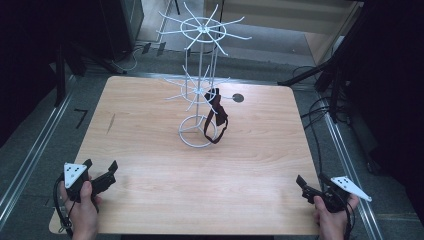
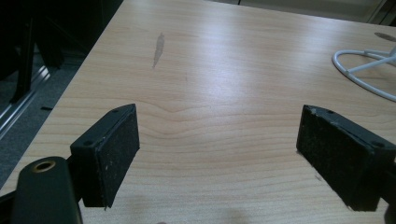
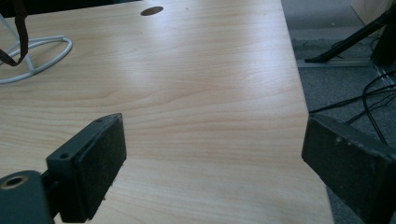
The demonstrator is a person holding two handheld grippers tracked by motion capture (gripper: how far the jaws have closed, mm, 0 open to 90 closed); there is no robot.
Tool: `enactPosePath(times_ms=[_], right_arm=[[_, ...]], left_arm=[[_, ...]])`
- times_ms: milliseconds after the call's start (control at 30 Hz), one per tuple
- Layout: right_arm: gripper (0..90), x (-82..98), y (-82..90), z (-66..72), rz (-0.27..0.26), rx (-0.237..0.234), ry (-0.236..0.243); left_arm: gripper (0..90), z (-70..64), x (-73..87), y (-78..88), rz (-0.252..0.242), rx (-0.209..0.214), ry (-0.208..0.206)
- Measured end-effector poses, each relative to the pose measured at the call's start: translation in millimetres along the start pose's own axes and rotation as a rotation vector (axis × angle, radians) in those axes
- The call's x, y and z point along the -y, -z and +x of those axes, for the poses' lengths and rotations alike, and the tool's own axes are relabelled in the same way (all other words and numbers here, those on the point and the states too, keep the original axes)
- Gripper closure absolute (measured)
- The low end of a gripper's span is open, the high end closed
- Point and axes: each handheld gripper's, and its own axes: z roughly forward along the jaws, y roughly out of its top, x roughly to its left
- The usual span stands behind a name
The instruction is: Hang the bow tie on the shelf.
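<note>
A white wire rack (image 1: 199,90) with two tiers of hooks stands at the middle of the wooden table (image 1: 150,125). A dark brown strap (image 1: 216,112) hangs from a lower hook, its loop reaching down beside the rack's base ring (image 1: 186,140). My left gripper (image 1: 102,164) rests at the table's near left corner, open, with bare wood between its pads (image 2: 116,149). My right gripper (image 1: 311,179) sits at the near right corner, open too, nothing between its pads (image 3: 98,163). The right gripper view catches the strap (image 3: 19,28) and base ring (image 3: 46,58) at far left.
A dark round hole (image 1: 238,97) lies in the table behind the rack. A grey smear (image 2: 159,49) marks the left side. Cables (image 1: 315,115) and black stand legs (image 1: 310,75) lie on the floor right of the table; metal rails run along both sides.
</note>
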Motion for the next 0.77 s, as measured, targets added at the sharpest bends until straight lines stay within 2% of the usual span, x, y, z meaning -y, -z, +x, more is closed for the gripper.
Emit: enactPosePath(times_ms=[333,500,767], right_arm=[[0.8,8.8,14.4,-7.9,0.017,-0.01,0.0],[0.8,13.7,14.7,-9.5,0.026,-0.01,-0.014],[1.1,14.8,13.7,-8.2,0.024,-0.01,-0.008]], left_arm=[[13.7,0.3,-0.1,0.0,0.003,0.002,0.002],[13.6,0.4,-0.2,-0.1,0.005,0.003,0.0],[13.6,-0.3,-0.4,-0.7,0.007,0.003,-0.001]])
